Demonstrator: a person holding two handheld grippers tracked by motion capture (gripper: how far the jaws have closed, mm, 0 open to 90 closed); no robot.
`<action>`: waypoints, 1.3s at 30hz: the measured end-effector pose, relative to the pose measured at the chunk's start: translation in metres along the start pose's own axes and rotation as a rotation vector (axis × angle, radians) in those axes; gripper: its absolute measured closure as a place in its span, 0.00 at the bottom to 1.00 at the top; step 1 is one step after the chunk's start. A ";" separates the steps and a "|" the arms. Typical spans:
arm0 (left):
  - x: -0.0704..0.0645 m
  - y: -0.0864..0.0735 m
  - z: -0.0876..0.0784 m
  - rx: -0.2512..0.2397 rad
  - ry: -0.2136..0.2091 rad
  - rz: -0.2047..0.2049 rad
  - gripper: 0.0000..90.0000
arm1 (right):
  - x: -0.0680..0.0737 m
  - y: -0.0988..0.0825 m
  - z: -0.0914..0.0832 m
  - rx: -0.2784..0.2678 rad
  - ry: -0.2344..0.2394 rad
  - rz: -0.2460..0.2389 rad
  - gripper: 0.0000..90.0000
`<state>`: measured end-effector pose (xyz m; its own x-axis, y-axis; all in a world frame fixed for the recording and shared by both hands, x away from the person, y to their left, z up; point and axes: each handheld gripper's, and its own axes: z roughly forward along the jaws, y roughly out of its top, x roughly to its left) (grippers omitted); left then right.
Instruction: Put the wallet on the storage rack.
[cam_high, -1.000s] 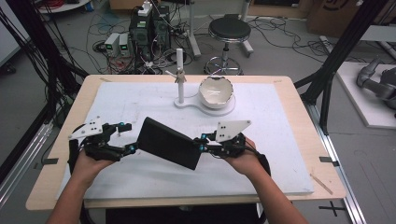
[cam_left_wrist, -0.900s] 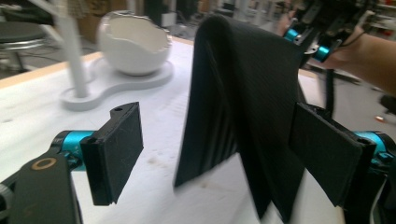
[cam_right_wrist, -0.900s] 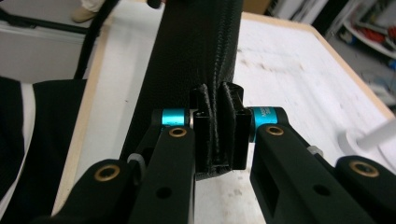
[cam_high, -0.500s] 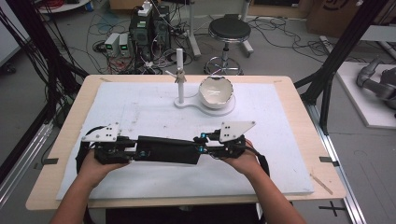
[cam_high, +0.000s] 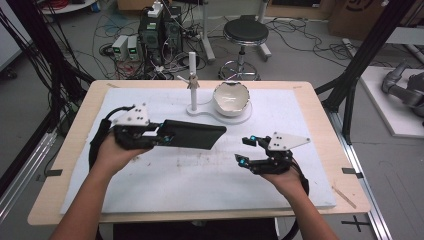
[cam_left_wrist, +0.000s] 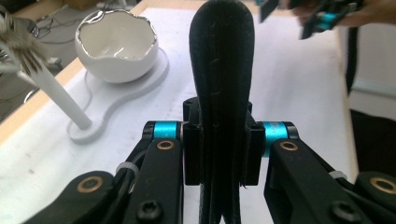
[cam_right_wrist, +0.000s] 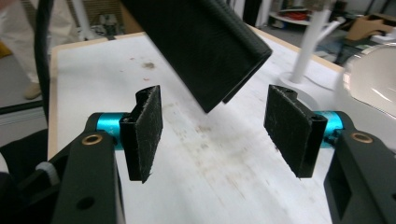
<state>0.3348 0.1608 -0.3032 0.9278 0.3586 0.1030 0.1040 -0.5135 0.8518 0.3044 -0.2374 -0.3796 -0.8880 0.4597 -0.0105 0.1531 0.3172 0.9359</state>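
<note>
Left gripper is clamped tight, forearm angling in from bottom left; right gripper sits well apart, jaws spread wide.

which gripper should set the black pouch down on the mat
Left, probably. The left gripper is already shut on the black pouch, holding it above the white mat. The right gripper is open and apart from it.

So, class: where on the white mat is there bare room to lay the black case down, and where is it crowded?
Free: the near strip of the white mat between the two forearms, and the far right corner beyond the right hand-held gripper. Crowded: the far middle, where the white eggshell-shaped bowl and white post share a stand, close behind the flat black case clamped in the left hand-held gripper.
</note>
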 end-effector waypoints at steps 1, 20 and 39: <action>0.003 0.009 0.004 0.016 -0.001 0.008 0.84 | 0.000 -0.002 -0.004 -0.004 -0.002 0.009 0.42; 0.084 0.138 0.097 0.261 0.103 0.082 0.84 | -0.003 -0.016 -0.012 -0.009 -0.013 0.038 0.43; 0.115 0.142 0.188 0.391 0.383 0.164 0.61 | -0.005 -0.017 -0.011 -0.002 0.018 0.048 0.42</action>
<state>0.5238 -0.0171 -0.2667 0.7543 0.4698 0.4585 0.1623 -0.8102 0.5633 0.3014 -0.2542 -0.3917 -0.8874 0.4592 0.0410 0.1949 0.2932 0.9360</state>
